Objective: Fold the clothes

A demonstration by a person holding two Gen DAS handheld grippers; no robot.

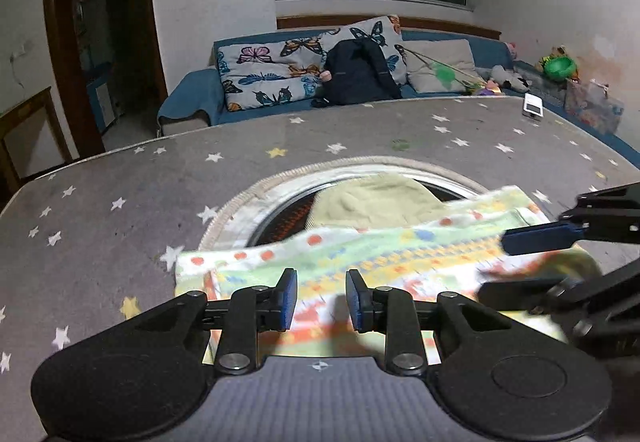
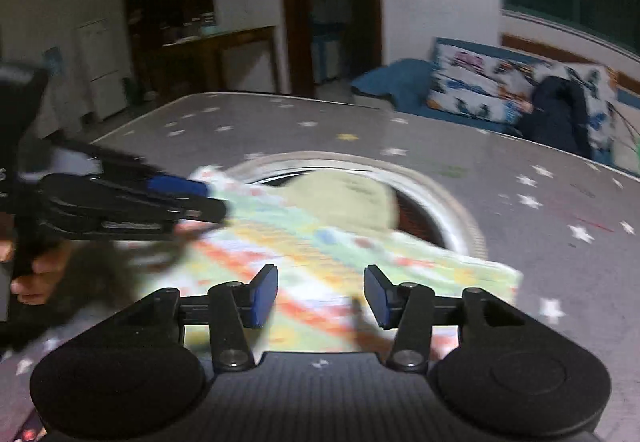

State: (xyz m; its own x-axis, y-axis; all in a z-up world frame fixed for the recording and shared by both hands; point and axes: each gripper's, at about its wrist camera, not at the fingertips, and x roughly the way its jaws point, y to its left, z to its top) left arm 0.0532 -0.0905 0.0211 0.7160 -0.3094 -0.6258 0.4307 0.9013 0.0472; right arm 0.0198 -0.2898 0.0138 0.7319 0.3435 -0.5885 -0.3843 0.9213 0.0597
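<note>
A home living room: a blue sofa (image 1: 192, 98) with butterfly cushions (image 1: 272, 76), stuffed toys (image 1: 512, 80), a star-patterned table (image 1: 120, 178).

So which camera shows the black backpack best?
The left wrist view: the backpack sits sharp and whole, centred on the sofa. In the right wrist view it is blurred and far off at the right edge.
</note>
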